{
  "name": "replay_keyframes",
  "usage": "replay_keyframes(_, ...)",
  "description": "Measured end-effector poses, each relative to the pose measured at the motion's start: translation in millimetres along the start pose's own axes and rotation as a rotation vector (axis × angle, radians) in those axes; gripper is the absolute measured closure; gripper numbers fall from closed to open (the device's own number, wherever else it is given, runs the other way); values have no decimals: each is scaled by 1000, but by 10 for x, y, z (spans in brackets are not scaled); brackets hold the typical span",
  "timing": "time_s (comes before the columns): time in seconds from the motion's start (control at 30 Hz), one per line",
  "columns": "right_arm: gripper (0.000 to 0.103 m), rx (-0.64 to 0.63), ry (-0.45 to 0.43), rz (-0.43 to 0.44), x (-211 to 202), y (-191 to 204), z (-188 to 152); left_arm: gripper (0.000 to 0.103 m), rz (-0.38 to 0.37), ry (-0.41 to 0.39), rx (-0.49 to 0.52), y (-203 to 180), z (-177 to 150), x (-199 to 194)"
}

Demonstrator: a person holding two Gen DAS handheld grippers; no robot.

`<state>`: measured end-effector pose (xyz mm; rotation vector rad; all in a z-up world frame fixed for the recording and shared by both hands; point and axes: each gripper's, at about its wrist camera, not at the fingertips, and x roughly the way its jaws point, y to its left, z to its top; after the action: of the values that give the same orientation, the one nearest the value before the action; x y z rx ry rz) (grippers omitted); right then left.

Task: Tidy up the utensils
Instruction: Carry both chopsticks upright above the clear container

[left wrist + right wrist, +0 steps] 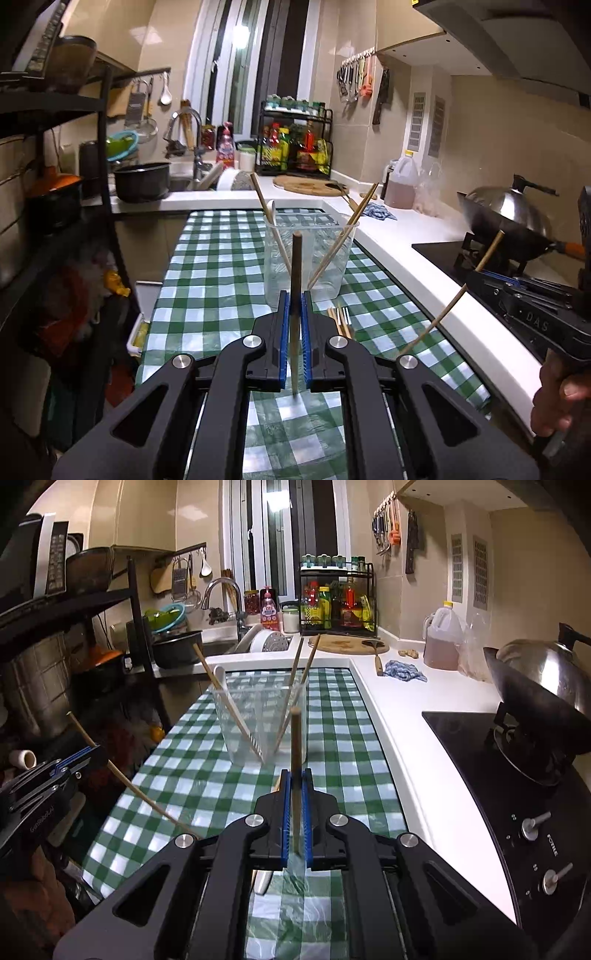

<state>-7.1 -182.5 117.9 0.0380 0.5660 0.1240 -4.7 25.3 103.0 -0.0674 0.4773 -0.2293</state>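
A clear plastic container (309,258) stands on the green checked tablecloth (207,280) and holds several chopsticks and a white spoon. My left gripper (294,295) is shut on a wooden chopstick (295,280), held upright just in front of the container. My right gripper (295,775) is shut on another wooden chopstick (294,760), also upright before the container (258,723). Each gripper shows in the other's view, with its chopstick slanting. More chopsticks (341,321) lie on the cloth beside my left gripper.
A white counter (406,738) runs along the right with a black stove (517,794), a lidded wok (539,686), an oil jug (443,638), a blue rag (404,672) and a cutting board (347,644). Sink and spice rack stand behind. A dark shelf (55,184) stands left.
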Motion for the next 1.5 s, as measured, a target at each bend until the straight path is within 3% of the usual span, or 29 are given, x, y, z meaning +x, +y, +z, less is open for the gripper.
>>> replay_keyframes(0.4,97,15,-33,58,54,-17,593,97,-30,87,-59,245,635,178)
replay_keyframes(0.9,97,-7,-219,106,239,161,1882,97,-69,-100,-72,365,1948,455)
replay_keyframes(1.1,97,-10,-179,83,699,183,2011,97,-62,-47,-50,319,2004,945)
replay_keyframes(1.5,97,-33,-24,75,1528,198,1673,97,-38,67,45,209,1623,1441)
